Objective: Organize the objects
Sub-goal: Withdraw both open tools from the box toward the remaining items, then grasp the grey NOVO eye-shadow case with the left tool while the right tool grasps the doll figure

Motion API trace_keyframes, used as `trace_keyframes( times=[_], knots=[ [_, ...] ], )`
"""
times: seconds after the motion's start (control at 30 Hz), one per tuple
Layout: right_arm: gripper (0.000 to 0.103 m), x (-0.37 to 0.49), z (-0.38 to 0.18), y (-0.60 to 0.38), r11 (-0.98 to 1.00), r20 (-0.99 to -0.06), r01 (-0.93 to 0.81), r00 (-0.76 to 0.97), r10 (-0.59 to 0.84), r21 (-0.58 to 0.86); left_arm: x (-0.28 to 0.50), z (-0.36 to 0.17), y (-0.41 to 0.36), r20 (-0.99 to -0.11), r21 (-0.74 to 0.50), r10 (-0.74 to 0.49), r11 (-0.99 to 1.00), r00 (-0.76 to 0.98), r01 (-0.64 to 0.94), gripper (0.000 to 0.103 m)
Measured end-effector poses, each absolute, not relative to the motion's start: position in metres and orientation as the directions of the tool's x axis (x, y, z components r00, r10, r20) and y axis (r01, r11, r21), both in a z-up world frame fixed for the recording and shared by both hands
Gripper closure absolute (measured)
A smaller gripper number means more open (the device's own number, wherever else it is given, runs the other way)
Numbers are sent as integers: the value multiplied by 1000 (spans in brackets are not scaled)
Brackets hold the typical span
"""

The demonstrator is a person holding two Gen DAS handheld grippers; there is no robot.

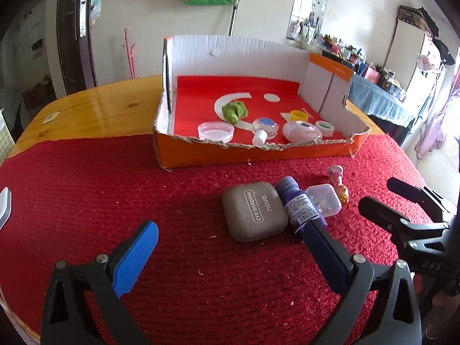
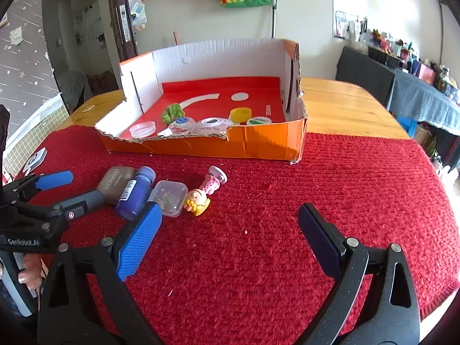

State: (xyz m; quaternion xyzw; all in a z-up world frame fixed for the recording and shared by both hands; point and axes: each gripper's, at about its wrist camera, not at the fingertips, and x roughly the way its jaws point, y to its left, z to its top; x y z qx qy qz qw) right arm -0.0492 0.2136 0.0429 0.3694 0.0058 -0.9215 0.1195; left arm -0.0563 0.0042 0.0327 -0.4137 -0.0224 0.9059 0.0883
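Left gripper (image 1: pixel 230 247) is hovering over the red mat (image 1: pixel 86 189), fingers spread wide, gripping nothing. Right gripper (image 2: pixel 230 230) is hovering likewise, fingers apart and empty.

Left view is showing the palette (image 1: pixel 254 211) top with "EYE SHADOW" print; right view is showing only its end. Right view is showing the doll (image 2: pixel 197 199) whole, and a person's hand (image 2: pixel 30 270) on the left gripper's handle; left view has the doll half hidden behind the clear case (image 1: pixel 323 199).

On the mat, left to right: palette, purple bottle (image 1: pixel 297 207) touching it, clear case, doll, pink figure (image 1: pixel 335 172). Bottle is lying flat, long axis running near-to-far, cap pointing toward the box (image 1: pixel 258 151).

Box is sitting behind them, holding small jars and a green lump (image 1: pixel 235 110). Mat is covering a wooden table (image 1: pixel 95 106); white wall, dark door, cluttered side table behind.
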Motion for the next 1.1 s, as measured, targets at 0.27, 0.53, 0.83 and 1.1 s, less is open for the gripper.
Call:
trace_keyframes(
  times=[0.27,0.53,0.83,1.1],
  knots=[
    [6,-74,34,214,-971,-744,223,-633,-213,89,-73,23,7,-794,-86,173,-981,-583,-175,0],
    [6,-89,28,217,-972,-774,210,-597,-212,103,-82,17,8,-812,-80,172,-979,-558,-186,0],
    [6,-86,29,226,-978,-782,200,-600,-168,57,-81,20,-7,-808,-47,137,-984,-572,-169,0],
    [6,-85,34,223,-967,-773,249,-604,-192,46,-82,28,-5,-792,-64,170,-978,-587,-196,0]
  ],
)
